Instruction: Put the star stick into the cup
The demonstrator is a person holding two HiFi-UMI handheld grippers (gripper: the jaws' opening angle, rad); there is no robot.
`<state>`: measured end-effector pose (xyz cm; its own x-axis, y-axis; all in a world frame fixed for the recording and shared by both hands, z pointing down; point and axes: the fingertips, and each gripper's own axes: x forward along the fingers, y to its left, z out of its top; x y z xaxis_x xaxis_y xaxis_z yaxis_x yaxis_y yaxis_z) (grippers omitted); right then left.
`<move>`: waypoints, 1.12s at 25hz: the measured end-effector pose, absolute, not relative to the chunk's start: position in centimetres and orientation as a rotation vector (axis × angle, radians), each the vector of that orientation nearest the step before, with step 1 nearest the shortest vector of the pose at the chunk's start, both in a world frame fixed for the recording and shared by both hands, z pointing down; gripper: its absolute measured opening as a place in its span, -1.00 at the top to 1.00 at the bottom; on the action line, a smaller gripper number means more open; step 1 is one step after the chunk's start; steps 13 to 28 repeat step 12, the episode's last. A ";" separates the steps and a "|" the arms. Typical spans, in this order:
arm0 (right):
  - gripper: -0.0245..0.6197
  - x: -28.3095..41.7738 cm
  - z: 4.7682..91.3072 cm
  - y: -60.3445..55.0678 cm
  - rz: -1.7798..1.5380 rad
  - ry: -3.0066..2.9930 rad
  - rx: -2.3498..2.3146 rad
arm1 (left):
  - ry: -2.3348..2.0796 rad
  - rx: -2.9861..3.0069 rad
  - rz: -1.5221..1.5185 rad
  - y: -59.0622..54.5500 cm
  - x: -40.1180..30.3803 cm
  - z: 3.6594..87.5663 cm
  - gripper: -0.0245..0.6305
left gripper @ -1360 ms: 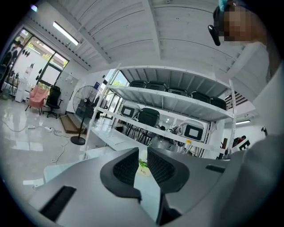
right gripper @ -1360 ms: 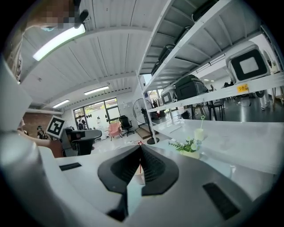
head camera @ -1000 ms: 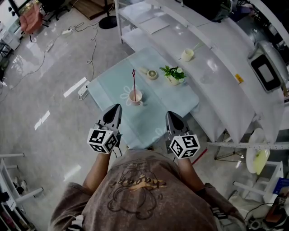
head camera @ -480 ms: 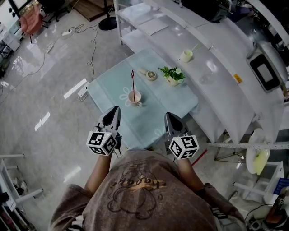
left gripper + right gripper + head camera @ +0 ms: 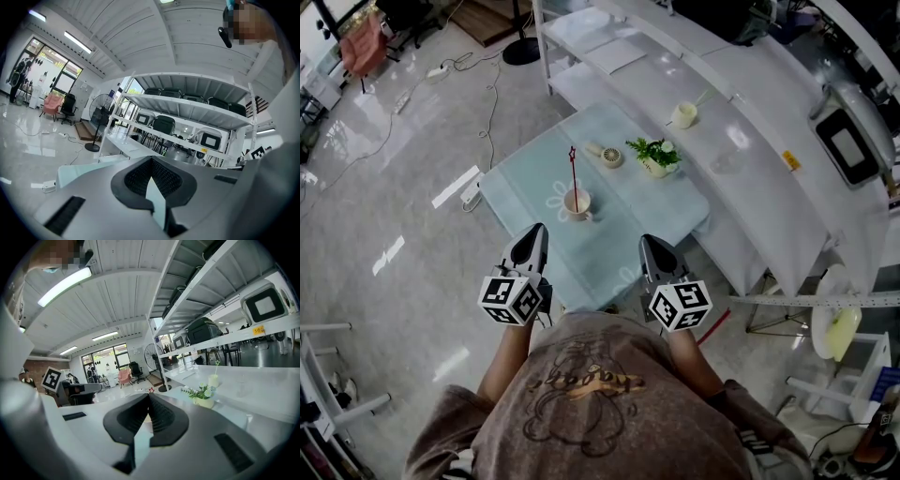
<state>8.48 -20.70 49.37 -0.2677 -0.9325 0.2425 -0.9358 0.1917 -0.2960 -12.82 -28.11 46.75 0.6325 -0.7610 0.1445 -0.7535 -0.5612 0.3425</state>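
Star stick (image 5: 573, 173) stands in the cup (image 5: 577, 203) on the tabletop (image 5: 628, 225), while left tool (image 5: 533, 232) and right tool (image 5: 649, 244), both pressed together and empty, hang well apart from it; insertion looks complete, so the next move likely calls only for staying clear.

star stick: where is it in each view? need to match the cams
Head view: star stick stands in the cup on the table, upper centre.
Left gripper view: not in it.
Right gripper view: only its red star shows, at centre, just above the right claw.
Shared landmark: the potted plant, to the stick's right in the head view and in the right gripper view; it is absent from the left gripper view.
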 end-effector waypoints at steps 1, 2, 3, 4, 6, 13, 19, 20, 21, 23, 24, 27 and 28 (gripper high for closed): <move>0.92 8.5 49.4 -20.6 0.613 -2.418 1.897 | -1.205 2.481 -0.029 -28.1 -12.8 46.8 0.86; 0.92 8.5 49.4 -20.6 0.614 -2.418 1.898 | -1.205 2.478 -0.030 -28.1 -12.9 46.8 0.86; 0.92 8.5 49.4 -20.5 0.616 -2.417 1.898 | -1.204 2.475 -0.031 -28.0 -12.9 46.8 0.86; 0.92 8.5 49.4 -20.5 0.617 -2.416 1.899 | -1.202 2.472 -0.031 -28.0 -12.9 46.8 0.86; 0.92 8.5 49.4 -20.4 0.614 -2.414 1.901 | -1.199 2.466 -0.035 -27.9 -12.9 46.8 0.86; 0.92 8.6 49.4 -20.4 0.609 -2.415 1.897 | -1.200 2.438 -0.055 -27.7 -13.0 47.0 0.86; 0.92 8.6 49.4 -20.4 0.609 -2.415 1.897 | -1.200 2.438 -0.055 -27.7 -13.0 47.0 0.86; 0.92 8.6 49.4 -20.4 0.609 -2.415 1.897 | -1.200 2.438 -0.055 -27.7 -13.0 47.0 0.86; 0.92 8.6 49.4 -20.4 0.609 -2.415 1.897 | -1.200 2.438 -0.055 -27.7 -13.0 47.0 0.86; 0.92 8.6 49.4 -20.4 0.609 -2.415 1.897 | -1.200 2.438 -0.055 -27.7 -13.0 47.0 0.86; 0.92 8.6 49.4 -20.4 0.609 -2.415 1.897 | -1.200 2.438 -0.055 -27.7 -13.0 47.0 0.86; 0.92 8.6 49.4 -20.4 0.609 -2.415 1.897 | -1.200 2.438 -0.055 -27.7 -13.0 47.0 0.86; 0.92 8.6 49.4 -20.4 0.609 -2.415 1.897 | -1.200 2.438 -0.055 -27.7 -13.0 47.0 0.86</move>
